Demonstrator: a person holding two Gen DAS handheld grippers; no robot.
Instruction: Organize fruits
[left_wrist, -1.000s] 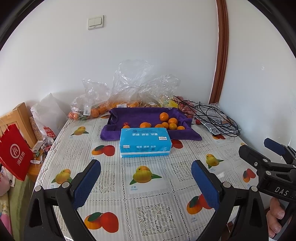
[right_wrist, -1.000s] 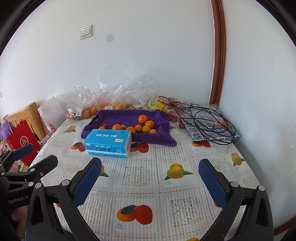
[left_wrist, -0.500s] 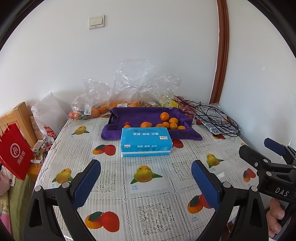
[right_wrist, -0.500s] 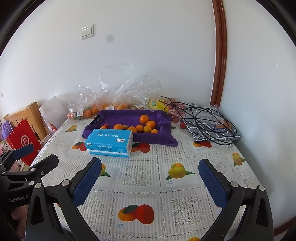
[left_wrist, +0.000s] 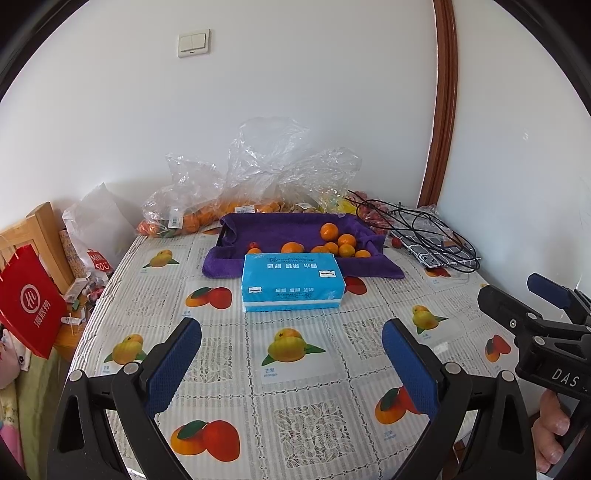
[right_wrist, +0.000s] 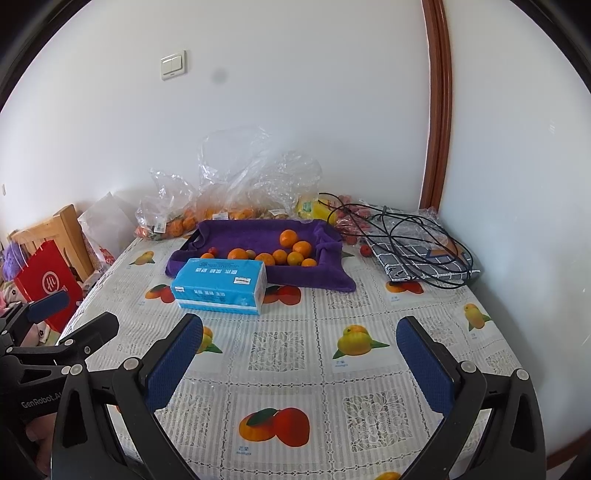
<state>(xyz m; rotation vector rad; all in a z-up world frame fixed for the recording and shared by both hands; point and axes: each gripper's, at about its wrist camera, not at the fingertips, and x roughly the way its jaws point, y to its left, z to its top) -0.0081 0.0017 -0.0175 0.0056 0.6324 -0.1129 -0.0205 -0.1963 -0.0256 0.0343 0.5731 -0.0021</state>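
Both grippers have drifted only slightly over the last second: the blue tissue box (left_wrist: 293, 281) and the purple-lined tray (left_wrist: 273, 230) sit a touch lower and nearer ahead of the fingers, nothing more. Left gripper (left_wrist: 291, 363) and right gripper (right_wrist: 299, 363) hover spread wide and empty above the tablecloth (right_wrist: 369, 306). Oranges (right_wrist: 286, 251) lie in the tray, beyond the box; more fruit stays bagged (left_wrist: 192, 218) behind it. Such a small shift settles no stage of the sorting.

Fuzzy purple cloth (left_wrist: 280, 229); crinkled glossy plastic bags (left_wrist: 266, 166)
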